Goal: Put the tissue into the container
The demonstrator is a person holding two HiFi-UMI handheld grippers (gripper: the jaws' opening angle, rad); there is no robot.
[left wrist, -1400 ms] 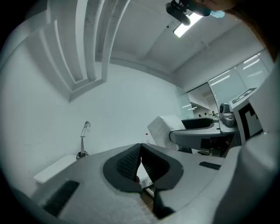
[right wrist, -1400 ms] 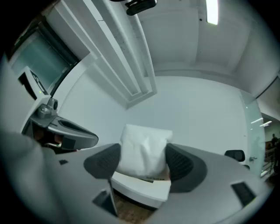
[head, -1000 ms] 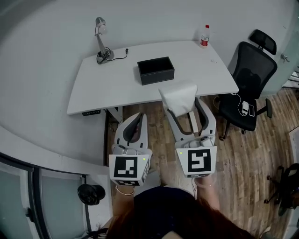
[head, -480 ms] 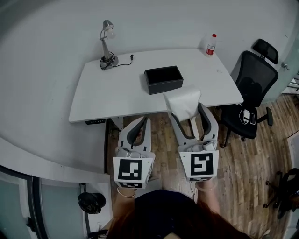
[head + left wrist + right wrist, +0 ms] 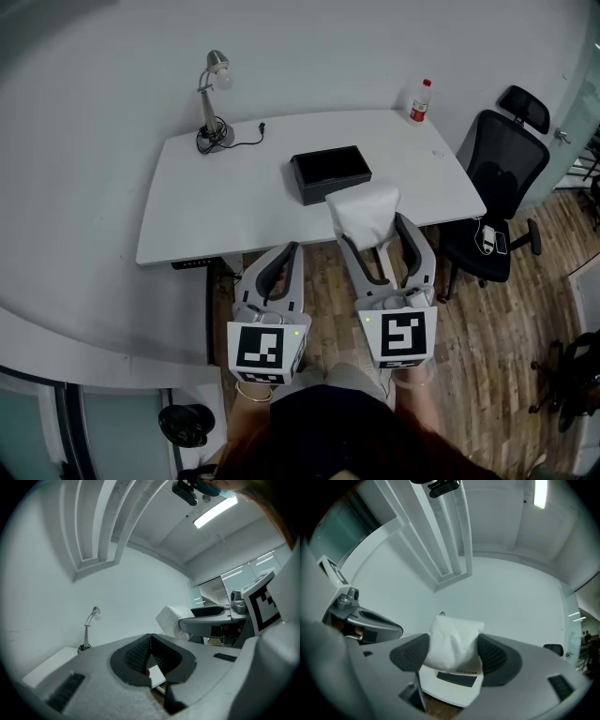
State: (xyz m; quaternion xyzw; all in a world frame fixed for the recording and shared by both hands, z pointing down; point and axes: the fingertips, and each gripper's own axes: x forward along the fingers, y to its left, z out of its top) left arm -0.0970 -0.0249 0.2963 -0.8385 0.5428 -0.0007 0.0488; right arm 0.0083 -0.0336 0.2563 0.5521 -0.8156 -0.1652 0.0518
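A white tissue pack point(image 5: 364, 214) is held in front of the white table's near edge, with my right gripper point(image 5: 373, 232) shut on it. In the right gripper view the tissue pack point(image 5: 453, 642) fills the gap between both pads. The black open container point(image 5: 330, 172) stands mid-table, just beyond and left of the tissue; the same container point(image 5: 457, 678) shows below the pack. My left gripper point(image 5: 279, 262) hangs lower left, off the table, shut with nothing in it; its pads point(image 5: 140, 652) meet.
A white desk point(image 5: 234, 187) carries a grey lamp point(image 5: 212, 103) at the far left with its cord, and a red-capped bottle point(image 5: 420, 99) at the far right. A black office chair point(image 5: 495, 187) stands at the right on a wooden floor. A curved white wall lies left.
The view has moved closer to the desk. My right gripper with the tissue has risen toward the container and now overlaps the table's near edge. The left gripper stays shut.
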